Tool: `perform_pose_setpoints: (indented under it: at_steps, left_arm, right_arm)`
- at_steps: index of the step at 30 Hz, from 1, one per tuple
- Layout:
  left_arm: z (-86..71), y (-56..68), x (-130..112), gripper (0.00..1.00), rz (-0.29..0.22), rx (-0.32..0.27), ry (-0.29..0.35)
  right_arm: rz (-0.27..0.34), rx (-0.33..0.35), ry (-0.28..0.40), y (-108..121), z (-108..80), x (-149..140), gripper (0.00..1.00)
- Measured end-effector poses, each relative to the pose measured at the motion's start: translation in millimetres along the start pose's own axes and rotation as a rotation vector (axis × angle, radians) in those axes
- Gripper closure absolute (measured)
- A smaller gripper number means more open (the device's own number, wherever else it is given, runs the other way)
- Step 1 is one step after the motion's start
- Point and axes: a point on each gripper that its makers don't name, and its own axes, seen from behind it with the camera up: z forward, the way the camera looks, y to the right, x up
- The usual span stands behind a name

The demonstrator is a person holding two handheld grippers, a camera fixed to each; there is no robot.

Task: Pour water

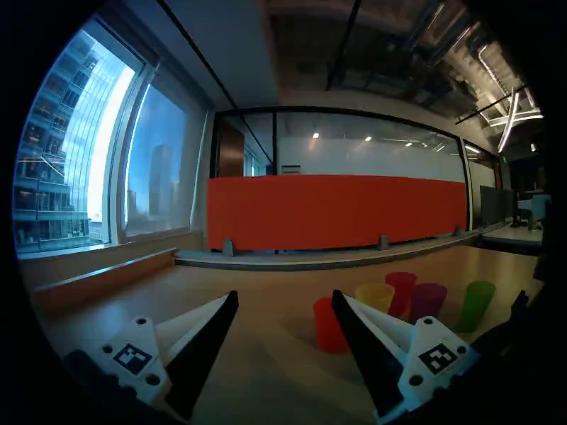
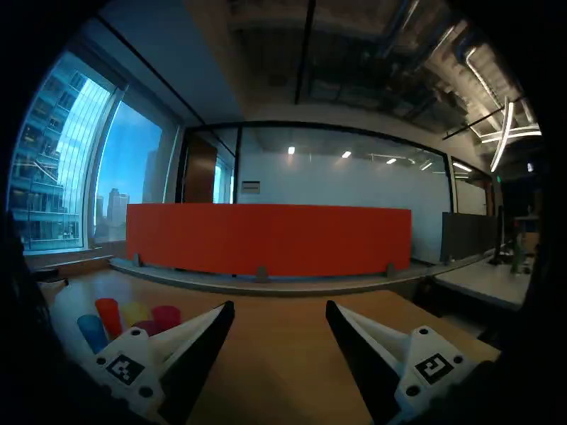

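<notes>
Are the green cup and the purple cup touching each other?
Apart. The left gripper view shows the green cup and the purple cup side by side, with a strip of table visible between them.

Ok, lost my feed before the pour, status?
Left gripper open, empty. Right gripper open, empty. Cups clustered on table, untouched. Nothing blocking them.

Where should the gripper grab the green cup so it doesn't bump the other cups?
Probably its round side wall, about halfway up, one finger on each side. The green cup stands upright at the end of the group, with a gap to the purple cup, so coming in level from the near side looks safest.
</notes>
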Motion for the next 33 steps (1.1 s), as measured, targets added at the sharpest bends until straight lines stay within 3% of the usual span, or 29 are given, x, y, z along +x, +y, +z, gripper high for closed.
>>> perform_pose_setpoints:
  at_steps: [33]
  left_arm:
    - [3.7, 3.5, -14.7, 0.02, -0.007, -0.021, -0.033]
  right_arm:
    - [-0.007, 0.009, 0.015, -1.4, -0.1, 7.4, 0.0]
